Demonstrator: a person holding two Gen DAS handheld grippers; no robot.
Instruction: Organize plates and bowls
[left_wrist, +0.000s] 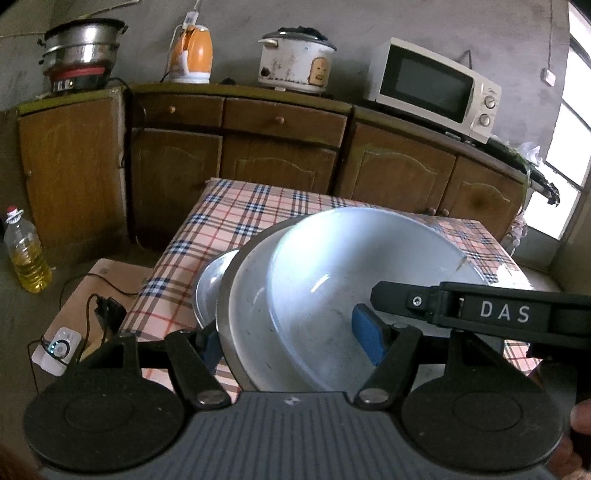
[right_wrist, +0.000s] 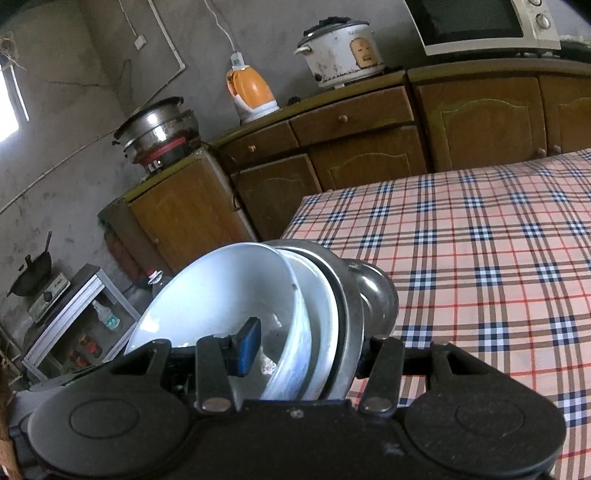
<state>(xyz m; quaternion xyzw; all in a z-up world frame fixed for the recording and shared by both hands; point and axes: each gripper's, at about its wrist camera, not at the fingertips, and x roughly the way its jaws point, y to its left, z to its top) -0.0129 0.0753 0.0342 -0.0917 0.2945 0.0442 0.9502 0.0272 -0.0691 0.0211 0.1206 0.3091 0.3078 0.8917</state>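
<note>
A white bowl (left_wrist: 332, 280) sits nested in a white plate (left_wrist: 247, 306) and metal dishes (left_wrist: 210, 284), tilted above the checked worktop (left_wrist: 229, 221). The left tool (left_wrist: 295, 343) and right tool (right_wrist: 306, 350) both clamp this stack.

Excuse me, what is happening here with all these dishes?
A person holds a stack of dishes with two handheld grippers, one on each side. The left gripper and the right gripper each clamp the nested stack: white bowls with metal dishes behind them. The stack is tilted over the checked table. It is not yet set down.
</note>
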